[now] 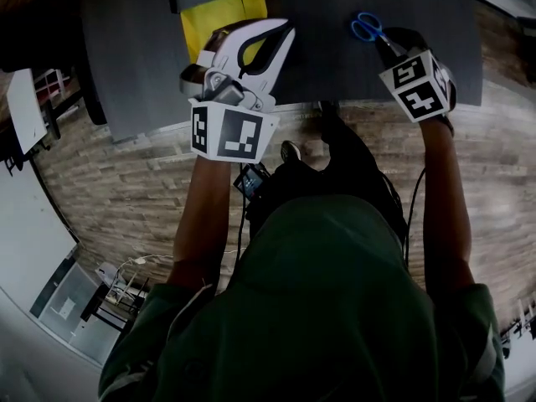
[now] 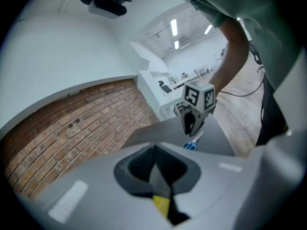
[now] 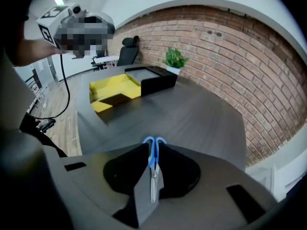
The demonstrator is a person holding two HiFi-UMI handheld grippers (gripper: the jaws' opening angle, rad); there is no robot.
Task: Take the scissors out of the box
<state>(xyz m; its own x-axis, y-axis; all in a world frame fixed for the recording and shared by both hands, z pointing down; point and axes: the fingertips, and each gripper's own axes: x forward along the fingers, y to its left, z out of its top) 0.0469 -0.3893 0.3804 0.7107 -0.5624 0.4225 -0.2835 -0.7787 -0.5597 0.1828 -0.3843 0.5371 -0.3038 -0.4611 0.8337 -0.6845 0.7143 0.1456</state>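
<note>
Blue-handled scissors (image 1: 366,27) hang above the dark table (image 1: 327,65), their blades clamped in my right gripper (image 1: 388,47), which is shut on them. In the right gripper view the scissors (image 3: 153,159) lie along the closed jaws of that gripper (image 3: 152,174), handles pointing away. The yellow box (image 1: 220,13) lies open at the table's left; it also shows in the right gripper view (image 3: 111,89). My left gripper (image 1: 280,33) hovers over the box's near right edge. Its jaws meet in the left gripper view (image 2: 156,169), with nothing seen at their tips.
A black lid or tray (image 3: 152,79) stands beside the yellow box, with a small potted plant (image 3: 175,59) behind it. A brick wall runs along the table's far side. The table's front edge (image 1: 301,105) is close to the person's body, above wood flooring.
</note>
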